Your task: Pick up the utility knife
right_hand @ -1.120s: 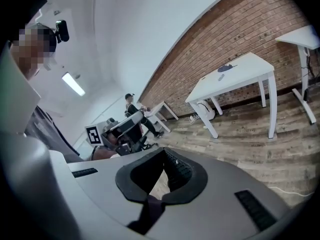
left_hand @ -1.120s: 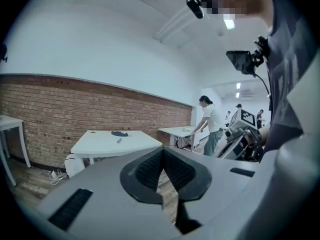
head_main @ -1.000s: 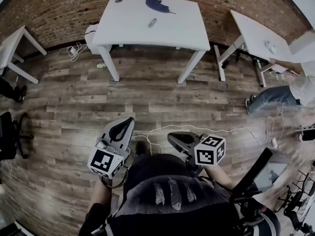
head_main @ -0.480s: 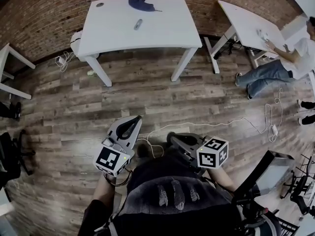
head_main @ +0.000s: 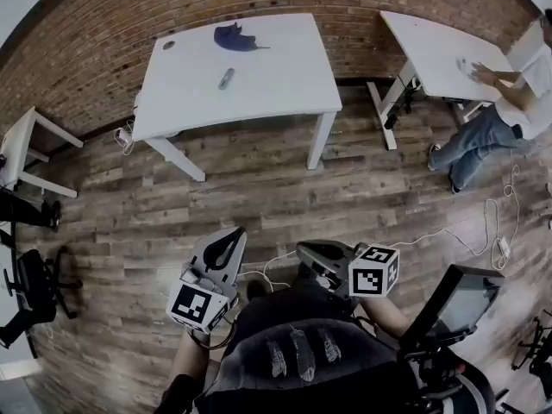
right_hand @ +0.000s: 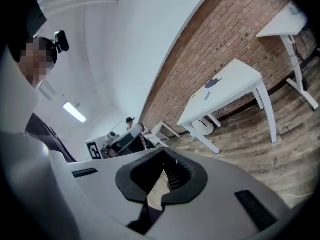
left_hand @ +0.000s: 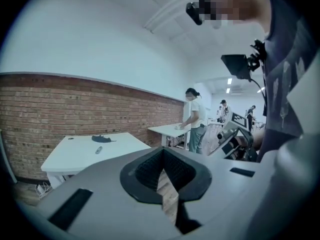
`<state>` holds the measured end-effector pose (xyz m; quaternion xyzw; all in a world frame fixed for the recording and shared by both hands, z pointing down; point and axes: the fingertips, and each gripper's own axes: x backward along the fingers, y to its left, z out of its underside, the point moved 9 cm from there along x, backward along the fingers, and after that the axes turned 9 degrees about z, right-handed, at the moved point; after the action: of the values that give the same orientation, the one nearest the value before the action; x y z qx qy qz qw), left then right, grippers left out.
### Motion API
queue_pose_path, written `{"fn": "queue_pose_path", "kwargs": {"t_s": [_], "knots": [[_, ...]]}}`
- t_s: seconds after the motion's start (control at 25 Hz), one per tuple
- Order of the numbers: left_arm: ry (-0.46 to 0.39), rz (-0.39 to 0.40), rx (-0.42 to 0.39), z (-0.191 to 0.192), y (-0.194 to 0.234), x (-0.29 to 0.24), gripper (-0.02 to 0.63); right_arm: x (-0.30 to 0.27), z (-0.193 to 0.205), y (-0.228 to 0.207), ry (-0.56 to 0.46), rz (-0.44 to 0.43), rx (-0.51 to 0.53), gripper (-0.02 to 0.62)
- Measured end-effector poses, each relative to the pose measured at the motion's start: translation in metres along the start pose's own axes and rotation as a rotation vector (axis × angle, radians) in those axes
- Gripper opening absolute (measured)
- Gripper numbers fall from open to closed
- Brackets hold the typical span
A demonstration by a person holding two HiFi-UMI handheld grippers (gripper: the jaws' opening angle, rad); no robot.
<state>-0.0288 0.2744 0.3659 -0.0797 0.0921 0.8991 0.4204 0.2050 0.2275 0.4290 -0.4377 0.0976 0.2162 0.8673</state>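
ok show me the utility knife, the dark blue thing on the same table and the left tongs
utility knife [head_main: 226, 78], head view, middle of its grey body
dark blue thing [head_main: 235, 37], head view, its centre
left tongs [head_main: 231, 236], head view, between the shut tips

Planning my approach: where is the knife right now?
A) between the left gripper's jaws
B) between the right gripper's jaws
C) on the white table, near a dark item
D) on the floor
C: the knife lies on the table, a little in front of the dark item.
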Motion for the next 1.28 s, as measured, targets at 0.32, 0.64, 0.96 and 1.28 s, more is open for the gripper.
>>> {"fn": "queue_pose_path", "kwargs": {"t_s": [0.32, 0.64, 0.96, 1.28], "knots": [[0.006, 0.019, -0.033, -0.021, -0.025, -0.065, -0.002, 0.048, -0.031, -0.047, -0.001, -0.048, -0.044, 0.0], [-0.006, 0.053, -0.065, -0.038, -0.008, -0.095, -0.002, 0.054, -0.053, -0.053, -0.017, -0.019, 0.014, 0.0], [-0.048, 0.04, -0.032, -0.022, 0.079, -0.077, -0.002, -0.014, -0.08, -0.046, 0.0, 0.048, 0.033, 0.0], [-0.107, 0.066, 0.019, -0.023, 0.193, -0.043, -0.002, -0.137, -0.125, 0.004, 0.082, 0.084, 0.168, 0.0]]}}
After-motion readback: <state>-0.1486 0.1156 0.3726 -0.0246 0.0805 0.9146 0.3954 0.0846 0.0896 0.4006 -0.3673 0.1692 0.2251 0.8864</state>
